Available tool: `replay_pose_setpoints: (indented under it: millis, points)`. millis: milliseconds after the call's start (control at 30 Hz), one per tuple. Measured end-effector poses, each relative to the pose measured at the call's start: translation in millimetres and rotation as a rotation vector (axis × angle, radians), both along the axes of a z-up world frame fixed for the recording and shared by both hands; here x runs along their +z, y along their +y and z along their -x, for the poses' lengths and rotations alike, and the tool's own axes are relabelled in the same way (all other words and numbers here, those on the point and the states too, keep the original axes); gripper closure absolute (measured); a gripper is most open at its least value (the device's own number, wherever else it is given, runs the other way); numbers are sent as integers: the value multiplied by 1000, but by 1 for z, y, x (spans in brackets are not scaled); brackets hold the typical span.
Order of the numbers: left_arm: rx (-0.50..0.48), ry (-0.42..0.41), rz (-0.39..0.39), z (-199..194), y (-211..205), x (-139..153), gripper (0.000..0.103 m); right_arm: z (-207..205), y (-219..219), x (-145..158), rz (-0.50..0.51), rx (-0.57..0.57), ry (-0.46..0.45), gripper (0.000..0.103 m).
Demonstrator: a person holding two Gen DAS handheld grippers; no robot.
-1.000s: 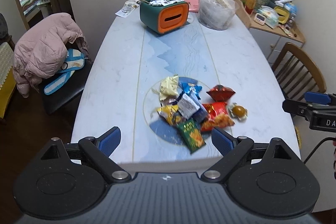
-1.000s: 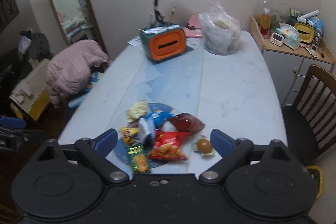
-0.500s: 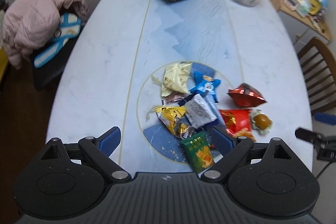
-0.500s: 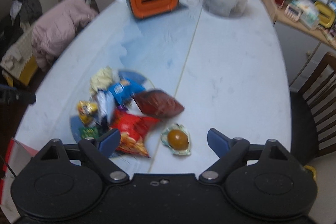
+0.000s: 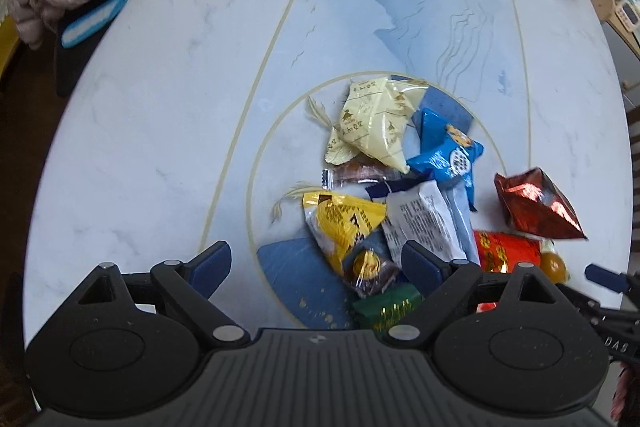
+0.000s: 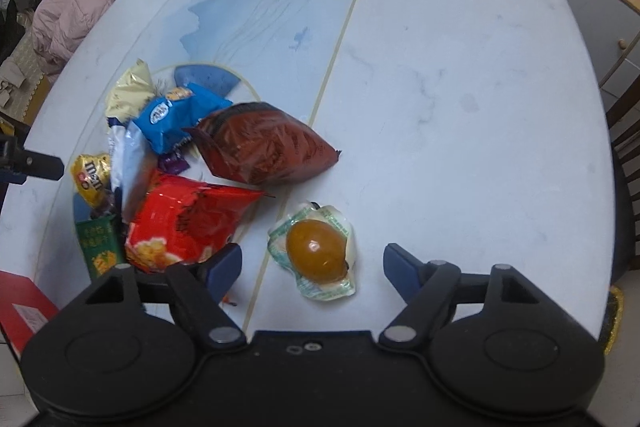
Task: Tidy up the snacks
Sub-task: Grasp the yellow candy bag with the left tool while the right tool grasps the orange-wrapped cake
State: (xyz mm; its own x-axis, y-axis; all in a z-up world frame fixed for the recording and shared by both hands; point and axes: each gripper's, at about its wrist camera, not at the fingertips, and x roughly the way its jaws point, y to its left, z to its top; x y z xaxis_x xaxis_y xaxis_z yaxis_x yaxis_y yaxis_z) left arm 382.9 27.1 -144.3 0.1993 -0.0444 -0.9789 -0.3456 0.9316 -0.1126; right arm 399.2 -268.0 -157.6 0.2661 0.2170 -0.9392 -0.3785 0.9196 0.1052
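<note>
I have both tongs over the snack pile (image 5: 404, 187) at the table's (image 6: 460, 87) near edge: the left gripper (image 5: 316, 263) is spread and empty above the yellow packet (image 5: 340, 223), and the right gripper (image 6: 312, 267) is closing around the vacuum-packed egg (image 6: 316, 251), pads not yet touching it. My worry is the slick, rounded egg squirting out, since the red chip bag (image 6: 180, 223) touches my left pad and could get pinched too.

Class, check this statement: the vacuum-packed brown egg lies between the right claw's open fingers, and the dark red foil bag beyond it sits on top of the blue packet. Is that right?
Not quite. In the right wrist view the dark red foil bag lies on the table beside the blue packet, not on top of it. The egg does lie between the right claw's fingers, which are closing.
</note>
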Motion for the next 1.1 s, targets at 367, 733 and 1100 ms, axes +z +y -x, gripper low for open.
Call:
replay_pose_setpoints:
  millis: [367, 733, 1100]
  points:
    - [47, 88, 50, -12, 6, -43, 35, -12, 9, -30, 17, 29, 42, 39]
    - [62, 68, 109, -13, 9, -49, 77, -5, 15, -33, 53, 29, -19, 52]
    - [66, 25, 111, 1, 16, -40, 86, 12, 4, -20, 30, -32, -45, 59]
